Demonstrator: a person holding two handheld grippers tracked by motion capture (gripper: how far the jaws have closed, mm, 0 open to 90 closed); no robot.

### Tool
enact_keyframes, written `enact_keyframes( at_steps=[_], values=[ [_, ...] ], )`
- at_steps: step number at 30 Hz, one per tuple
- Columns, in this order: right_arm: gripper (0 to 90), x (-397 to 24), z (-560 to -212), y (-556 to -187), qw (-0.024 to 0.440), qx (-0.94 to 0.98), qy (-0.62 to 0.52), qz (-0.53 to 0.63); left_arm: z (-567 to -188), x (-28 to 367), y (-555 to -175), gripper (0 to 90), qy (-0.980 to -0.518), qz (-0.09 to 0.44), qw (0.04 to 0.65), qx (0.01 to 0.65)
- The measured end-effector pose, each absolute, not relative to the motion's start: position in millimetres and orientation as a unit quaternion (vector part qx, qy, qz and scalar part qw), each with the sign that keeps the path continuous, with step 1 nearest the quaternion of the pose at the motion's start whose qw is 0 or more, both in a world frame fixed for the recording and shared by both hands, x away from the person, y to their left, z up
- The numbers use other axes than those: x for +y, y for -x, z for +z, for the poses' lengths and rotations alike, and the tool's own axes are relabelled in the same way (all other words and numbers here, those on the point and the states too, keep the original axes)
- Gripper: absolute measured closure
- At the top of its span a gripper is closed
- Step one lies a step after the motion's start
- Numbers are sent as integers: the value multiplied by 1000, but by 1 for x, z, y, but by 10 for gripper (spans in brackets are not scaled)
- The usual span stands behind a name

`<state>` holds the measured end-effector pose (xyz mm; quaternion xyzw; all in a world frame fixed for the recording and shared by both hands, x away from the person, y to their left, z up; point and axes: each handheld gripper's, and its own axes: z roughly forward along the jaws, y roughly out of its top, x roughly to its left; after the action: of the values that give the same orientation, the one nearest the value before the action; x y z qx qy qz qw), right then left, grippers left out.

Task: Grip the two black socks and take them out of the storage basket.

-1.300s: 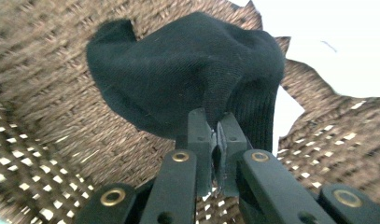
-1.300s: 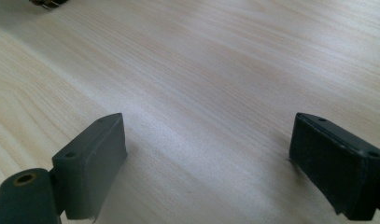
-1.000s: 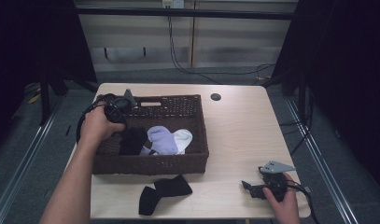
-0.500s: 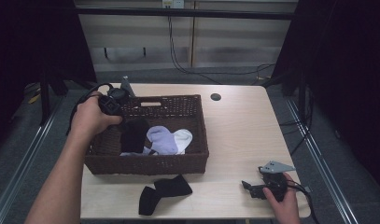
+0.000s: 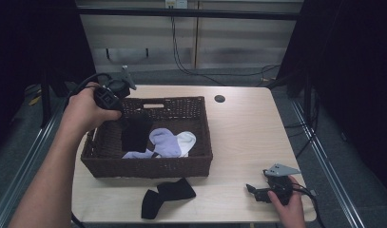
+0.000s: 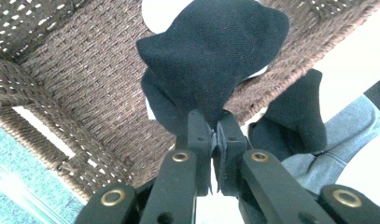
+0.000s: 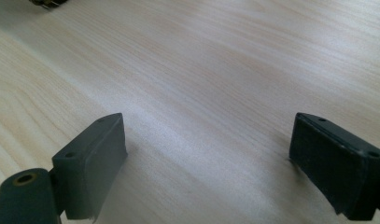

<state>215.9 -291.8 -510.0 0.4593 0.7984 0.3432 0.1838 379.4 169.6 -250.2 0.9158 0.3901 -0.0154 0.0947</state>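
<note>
Above the basket (image 5: 148, 166), left claw (image 6: 214, 135) has lifted black sock (image 6: 215, 60)

The held black sock (image 5: 135, 134) hides part of the basket (image 5: 200, 137) floor; 1 forearm is cut off below.

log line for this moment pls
left claw: shut on black sock, above basket | right claw: open, on table | second black sock: on table
</note>
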Motion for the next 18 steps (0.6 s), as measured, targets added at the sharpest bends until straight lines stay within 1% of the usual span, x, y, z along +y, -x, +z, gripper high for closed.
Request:
enact_keyframes(
  at_steps=[8, 18],
  values=[
    [102, -292, -510, -216, 184, 799, -459, 342, -231, 165, -372, 867, -920, -14, 103, 378],
    [103, -292, -510, -216, 184, 799, -459, 342, -208, 155, -353, 867, -932, -18, 113, 343]
  ],
)
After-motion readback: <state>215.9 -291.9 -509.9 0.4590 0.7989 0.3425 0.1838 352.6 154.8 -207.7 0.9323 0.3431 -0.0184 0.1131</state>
